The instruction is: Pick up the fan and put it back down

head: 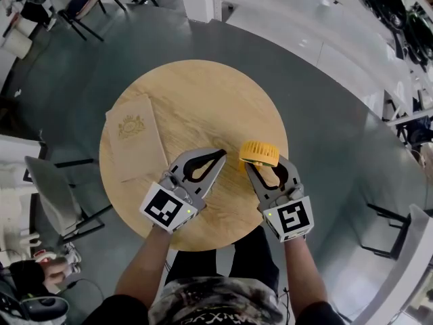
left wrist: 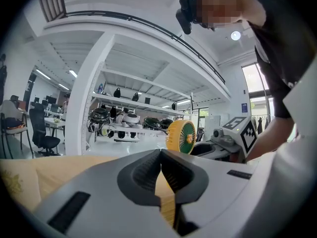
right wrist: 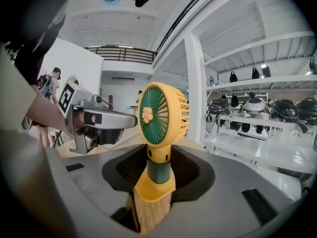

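Over table [head: 203, 93], right gripper [head: 262, 166] (fan [head: 259, 152] upright)

Head view: the fan [head: 259, 153] shows only its yellow head. Its stem and base lie hidden beneath that head and between the jaws of the right gripper [head: 262, 165]. In the left gripper view, the left gripper [left wrist: 161, 152] covers the fan's lower part. Whether the base touches the table [head: 203, 93] cannot be told. The crest [head: 132, 125] on the booklet [head: 135, 147] is too small to read. The bottom edge cuts off the person [head: 216, 303], the right edge a chair [head: 409, 249].
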